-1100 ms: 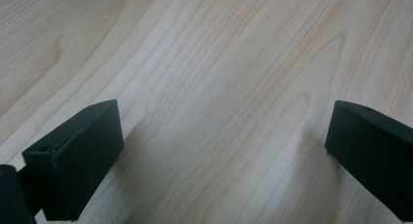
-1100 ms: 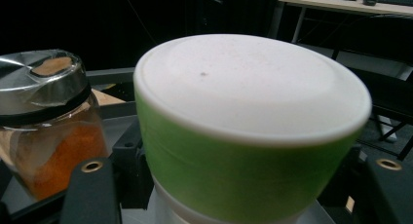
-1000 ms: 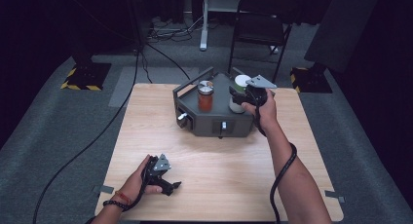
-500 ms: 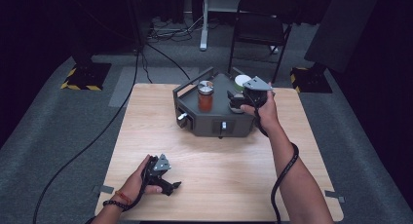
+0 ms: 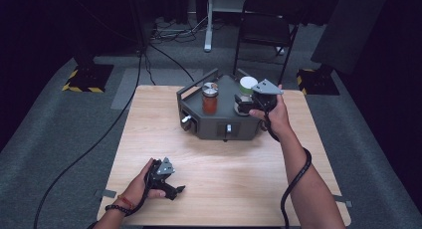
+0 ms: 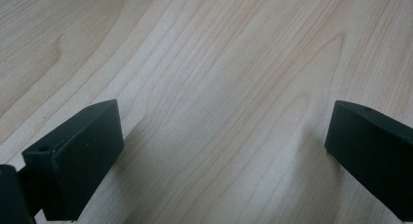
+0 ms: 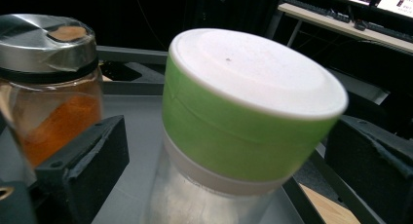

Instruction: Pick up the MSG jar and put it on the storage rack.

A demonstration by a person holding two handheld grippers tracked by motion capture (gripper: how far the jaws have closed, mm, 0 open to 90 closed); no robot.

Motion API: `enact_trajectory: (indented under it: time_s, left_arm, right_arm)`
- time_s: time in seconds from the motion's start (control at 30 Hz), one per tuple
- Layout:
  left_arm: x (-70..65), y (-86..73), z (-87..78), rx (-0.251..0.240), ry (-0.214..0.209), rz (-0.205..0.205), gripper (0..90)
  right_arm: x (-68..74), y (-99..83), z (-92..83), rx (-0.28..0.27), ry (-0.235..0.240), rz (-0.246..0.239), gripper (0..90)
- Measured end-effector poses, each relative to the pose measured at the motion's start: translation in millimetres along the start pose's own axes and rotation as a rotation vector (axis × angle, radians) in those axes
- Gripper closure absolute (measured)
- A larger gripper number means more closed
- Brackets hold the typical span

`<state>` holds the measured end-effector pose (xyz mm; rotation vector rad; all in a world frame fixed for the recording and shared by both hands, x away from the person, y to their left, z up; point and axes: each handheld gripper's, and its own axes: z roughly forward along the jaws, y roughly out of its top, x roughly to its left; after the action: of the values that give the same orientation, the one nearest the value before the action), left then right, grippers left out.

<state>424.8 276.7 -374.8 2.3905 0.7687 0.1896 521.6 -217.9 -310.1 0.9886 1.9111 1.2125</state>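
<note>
Right gripper (image 5: 243,105) jaws apart around green-lidded jar (image 7: 243,131) on grey tray (image 5: 219,122). Left gripper (image 5: 171,188) spread wide, resting on table (image 5: 234,179).

A beaded bracelet (image 5: 119,208) is worn at the left wrist, and 2 black grippers, each topped by a grey plate (image 5: 266,87), are trailed by black cables (image 5: 293,181).

The orange jar (image 5: 210,98) crowds the green-lidded jar (image 5: 246,85) leftward (table front (image 5: 239,184) lies bare).
</note>
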Motion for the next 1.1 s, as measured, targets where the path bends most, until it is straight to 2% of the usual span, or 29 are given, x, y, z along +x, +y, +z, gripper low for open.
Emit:
enact_trajectory:
  time_s: [0.53,0.87,0.97,1.1]
  left_arm:
    - [0.0,0.1,0.0,0.001,0.0,0.0,0.1]
    - [0.0,0.1,0.0,0.001,0.0,0.0,0.1]
    - [0.1,0.1,0.0,0.001,0.0,0.0,0.1]
    - [0.0,-0.1,0.1,0.0,0.0,-0.001,0.1]
  right_arm:
    - [1.3,-15.2,-26.1,-0.05,0.038,-0.043,2.1]
    - [-1.2,-32.5,-42.7,-0.088,0.065,-0.052,2.1]
    - [-1.1,-43.3,-50.6,-0.115,0.088,-0.068,2.1]
    - [-2.8,-52.0,-55.3,-0.129,0.109,-0.067,2.0]
